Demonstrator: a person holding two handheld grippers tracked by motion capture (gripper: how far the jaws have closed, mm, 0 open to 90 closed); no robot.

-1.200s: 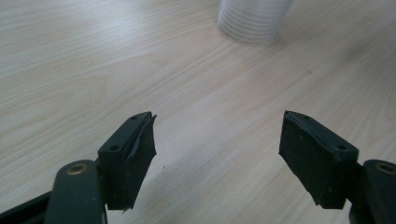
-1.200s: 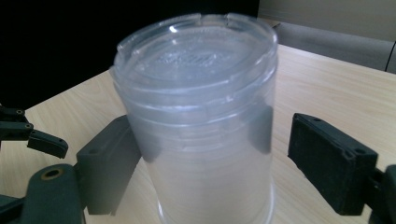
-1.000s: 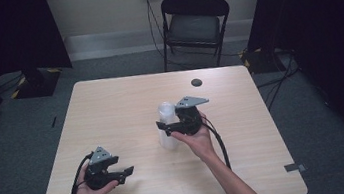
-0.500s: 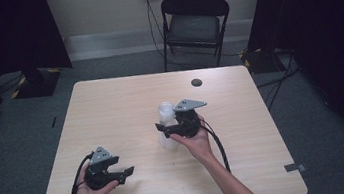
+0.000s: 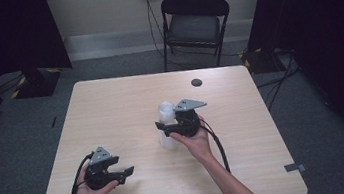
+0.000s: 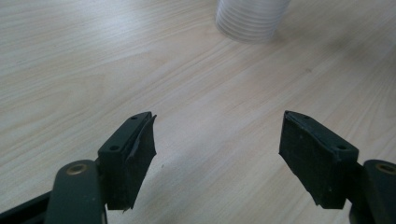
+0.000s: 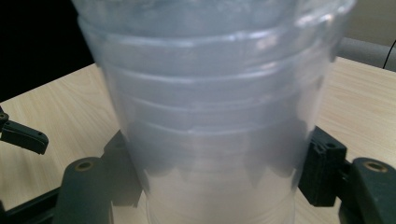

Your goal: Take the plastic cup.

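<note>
A stack of clear plastic cups (image 5: 165, 115) stands upright near the middle of the wooden table (image 5: 120, 104). My right gripper (image 5: 164, 127) comes at it from the right, and its jaws press against both sides of the cup stack (image 7: 210, 116). In the right gripper view my right gripper (image 7: 219, 170) has the cups' ribbed wall between its pads. My left gripper (image 5: 128, 172) rests low at the front left of the table, open, with nothing between its jaws. The left gripper (image 6: 217, 140) points across bare wood toward the base of the cup stack (image 6: 252, 18).
A small black round disc (image 5: 197, 82) lies near the table's far edge. A black folding chair (image 5: 195, 23) stands behind the table. Dark curtains hang on both sides. A jaw of the left gripper (image 7: 21, 135) shows at the left of the right gripper view.
The right gripper has shifted slightly left and nearer, staying at the cup stack. The left gripper has not moved.
</note>
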